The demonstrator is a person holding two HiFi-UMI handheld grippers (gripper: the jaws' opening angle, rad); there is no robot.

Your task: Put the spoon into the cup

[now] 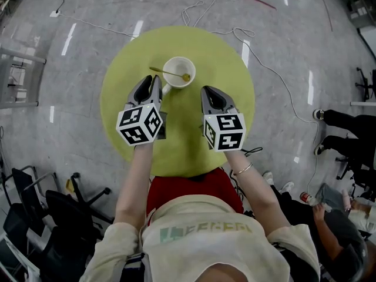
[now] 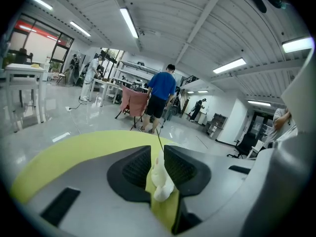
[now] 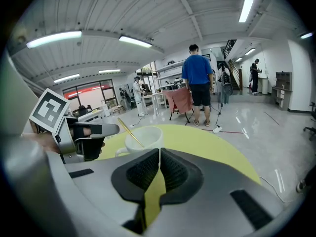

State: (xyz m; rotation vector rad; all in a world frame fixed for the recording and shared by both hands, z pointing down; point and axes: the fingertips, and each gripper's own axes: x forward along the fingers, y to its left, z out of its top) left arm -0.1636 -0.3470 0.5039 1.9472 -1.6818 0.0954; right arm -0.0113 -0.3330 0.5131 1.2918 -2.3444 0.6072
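Left gripper [image 1: 153, 82]: clamped on handle of cup [image 1: 178, 71], likely steadying it, far half of table [image 1: 235, 122].
Right gripper [image 1: 207, 91]: jaws together, empty.
Spoon [image 1: 167, 73]: already in cup.

Right gripper [image 3: 159, 152], jaws together on nothing, facing a white cup [image 3: 144, 138] with a gold spoon [image 3: 129, 131] leaning inside, on a yellow-green table [image 3: 212, 143]; left gripper [image 3: 98, 137] at the cup's handle.

Glossy white ceramic-looking cup [image 1: 180, 65], shiny gold metal spoon [image 1: 169, 73], matt yellow-green table [image 1: 232, 69], polished grey floor [image 1: 88, 16]
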